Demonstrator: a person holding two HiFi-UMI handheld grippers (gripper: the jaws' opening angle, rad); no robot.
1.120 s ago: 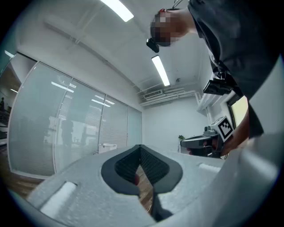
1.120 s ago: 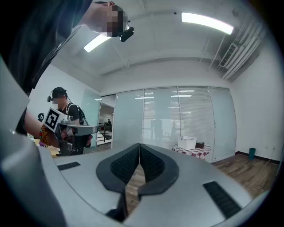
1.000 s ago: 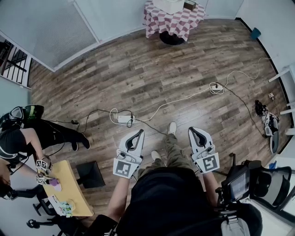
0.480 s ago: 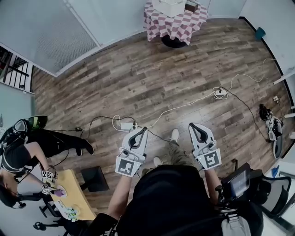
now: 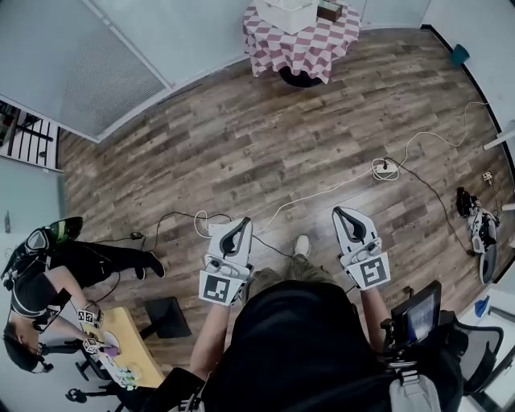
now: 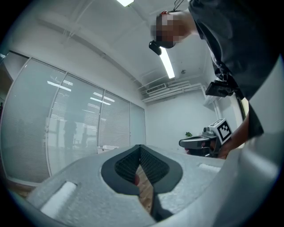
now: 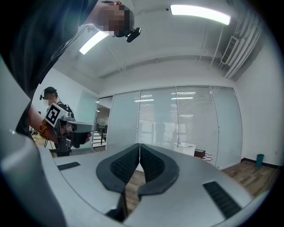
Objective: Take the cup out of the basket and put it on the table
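Across the wooden floor stands a round table with a red-and-white checked cloth (image 5: 302,40), and a white basket (image 5: 283,12) sits on it; no cup shows at this distance. Both grippers are held level in front of the person, well short of that table. My left gripper (image 5: 241,221) is shut and holds nothing; in the left gripper view its tips (image 6: 140,147) meet. My right gripper (image 5: 341,211) is shut and holds nothing, its tips (image 7: 139,145) touching. The basket (image 7: 184,147) shows small and far off in the right gripper view.
White cables and a power strip (image 5: 219,231) lie on the floor just ahead. Another person with grippers sits at a small wooden table (image 5: 129,354) at the lower left. Equipment (image 5: 475,229) lies at the right wall. A screen (image 5: 417,318) sits beside the person's right arm.
The view has travelled forward over the floor: the checked table and basket sit lower in the picture, the power strip has come up to the grippers. Both grippers stay shut.
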